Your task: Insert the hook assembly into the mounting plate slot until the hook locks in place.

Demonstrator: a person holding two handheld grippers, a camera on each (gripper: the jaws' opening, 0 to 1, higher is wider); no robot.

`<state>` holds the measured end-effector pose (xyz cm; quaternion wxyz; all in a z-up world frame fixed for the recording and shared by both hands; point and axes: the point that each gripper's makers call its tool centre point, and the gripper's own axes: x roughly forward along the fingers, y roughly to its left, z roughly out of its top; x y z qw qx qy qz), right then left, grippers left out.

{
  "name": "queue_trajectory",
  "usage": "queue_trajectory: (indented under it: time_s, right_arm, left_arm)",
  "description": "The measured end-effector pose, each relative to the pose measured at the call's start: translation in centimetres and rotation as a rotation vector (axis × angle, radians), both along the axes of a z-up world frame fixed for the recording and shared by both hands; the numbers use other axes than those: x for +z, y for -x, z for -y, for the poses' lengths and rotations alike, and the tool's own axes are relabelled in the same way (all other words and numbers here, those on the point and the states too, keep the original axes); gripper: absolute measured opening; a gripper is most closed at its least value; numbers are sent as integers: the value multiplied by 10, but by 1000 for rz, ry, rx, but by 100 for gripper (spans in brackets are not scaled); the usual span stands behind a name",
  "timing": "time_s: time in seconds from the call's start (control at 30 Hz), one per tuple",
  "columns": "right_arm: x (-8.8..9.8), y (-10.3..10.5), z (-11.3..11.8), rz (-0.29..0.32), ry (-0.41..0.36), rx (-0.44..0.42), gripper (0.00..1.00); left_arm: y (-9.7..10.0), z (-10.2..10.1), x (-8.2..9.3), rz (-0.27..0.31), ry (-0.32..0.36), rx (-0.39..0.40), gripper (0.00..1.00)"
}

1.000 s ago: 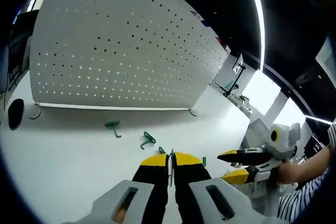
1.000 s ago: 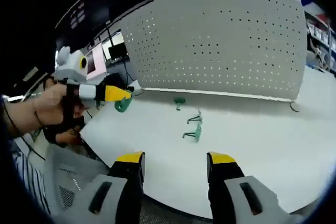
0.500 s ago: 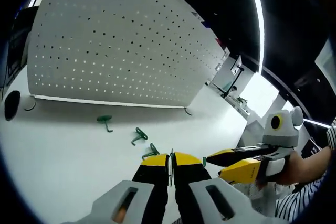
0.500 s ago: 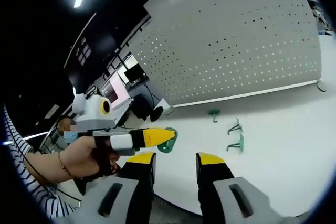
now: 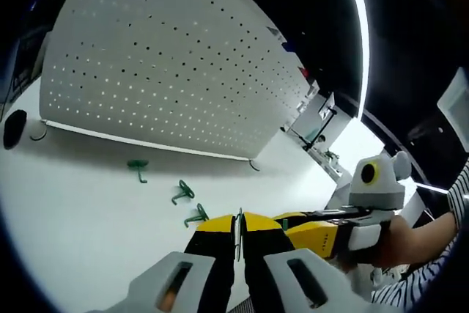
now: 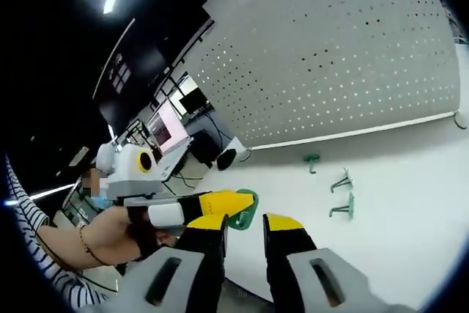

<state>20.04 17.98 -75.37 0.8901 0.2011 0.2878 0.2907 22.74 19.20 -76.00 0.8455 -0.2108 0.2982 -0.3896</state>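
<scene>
White tabletop [image 5: 80, 203] stretches before the left gripper [image 5: 239, 226] in the left gripper view, its yellow-tipped black jaws pressed shut on a thin green plastic hook piece [image 5: 238, 226], seen edge-on between the tips. Behind it stands the large grey perforated mounting plate [image 5: 161, 71], upright on the table. Three small green hooks lie loose on the white surface in front of the plate: one [image 5: 137, 168] nearest the plate's lower edge, a second [image 5: 182, 193] closer to the camera, a third [image 5: 197, 216] just beside the left gripper's tips. From the right comes the right gripper [image 5: 322, 231], held in a person's hand [image 5: 399, 236] with a striped sleeve behind it; its yellow tips sit just beside the left gripper's.

Right gripper view: the right gripper [image 6: 245, 222] rises from the bottom edge, jaws apart with a narrow gap and nothing between them. The left gripper [image 6: 223, 203] enters from the left, gripped by a hand [image 6: 110, 232], and the green hook piece [image 6: 245, 210] held in its yellow tips hangs just above the gap of the right gripper's jaws. Beyond, the perforated mounting plate [image 6: 344, 56] stands at the back of the table [image 6: 410, 203], with the three loose green hooks [image 6: 338, 188] lying well apart from both grippers.
</scene>
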Motion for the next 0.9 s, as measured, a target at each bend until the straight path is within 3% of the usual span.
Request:
queue_trajectory:
  time_s: [0.7,0.9]
  right_arm:
    - [1,-3,-2,-22,-71,-10,7]
    - [6,-2,-6,1,-50,-6,2]
  left_arm:
    - [1,1,5,-11,44,15,1]
    - [2,1,6,-11,58,25,1]
